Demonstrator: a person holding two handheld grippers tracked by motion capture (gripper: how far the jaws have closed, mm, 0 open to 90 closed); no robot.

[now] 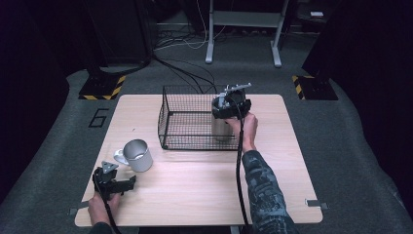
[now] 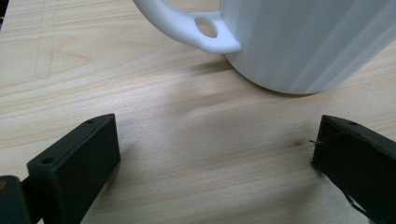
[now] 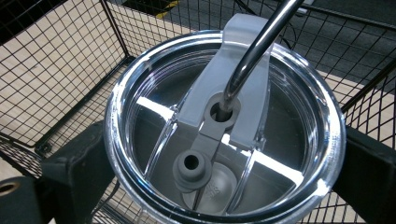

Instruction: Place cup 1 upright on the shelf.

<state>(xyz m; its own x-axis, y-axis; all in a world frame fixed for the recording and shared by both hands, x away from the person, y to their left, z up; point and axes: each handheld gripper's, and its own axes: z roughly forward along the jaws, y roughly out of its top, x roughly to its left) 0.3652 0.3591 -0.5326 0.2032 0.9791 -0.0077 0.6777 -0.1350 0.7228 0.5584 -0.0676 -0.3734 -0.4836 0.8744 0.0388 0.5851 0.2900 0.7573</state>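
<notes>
Steel tumbler [image 3: 224, 126] with clear lid and metal straw, standing in the wire basket [image 1: 168, 117], clamped just below the rim by the right gripper [image 1: 229, 109] — rigid, smooth, probably slippery and top-heavy; left gripper [image 2: 215, 154] spread, empty, near the white mug [image 2: 308, 42].

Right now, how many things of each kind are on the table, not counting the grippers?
White mug: 1
Steel tumbler with lid and straw: 1
Black wire basket: 1
Total: 3
</notes>
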